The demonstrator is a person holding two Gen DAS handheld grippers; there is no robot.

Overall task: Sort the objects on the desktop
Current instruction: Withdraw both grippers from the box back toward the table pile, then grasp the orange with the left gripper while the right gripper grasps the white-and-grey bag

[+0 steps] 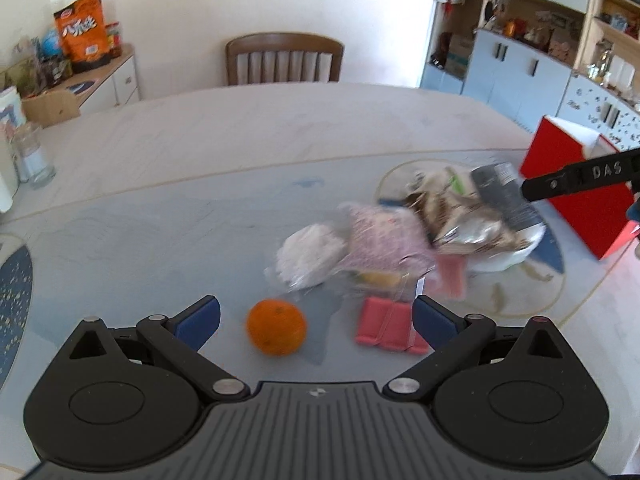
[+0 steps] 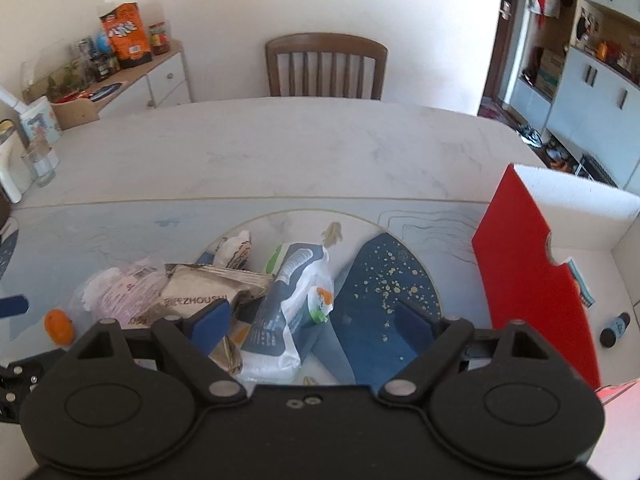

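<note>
A heap of snack packets lies on the blue-and-white table mat [image 1: 160, 240]. My left gripper [image 1: 316, 308] is open just above the mat. An orange [image 1: 277, 332] sits between its fingers, nearer the left one, untouched. A pink packet [image 1: 386, 326] lies by the right pad. My right gripper [image 2: 312, 316] is open over a white-and-blue bag [image 2: 288, 312], which lies between its fingers; the right pad is clear of it. A grey-brown bag [image 2: 200, 296] and a pink-patterned bag [image 2: 120, 292] lie to the left. A finger [image 1: 580, 176] of the right gripper shows in the left wrist view.
An open red box [image 2: 528, 288] stands at the table's right edge with a small dark bottle [image 2: 616, 330] inside. A wooden chair [image 2: 326, 66] is at the far side. A glass jar [image 1: 34, 160] stands at the left. Sideboard and cabinets line the walls.
</note>
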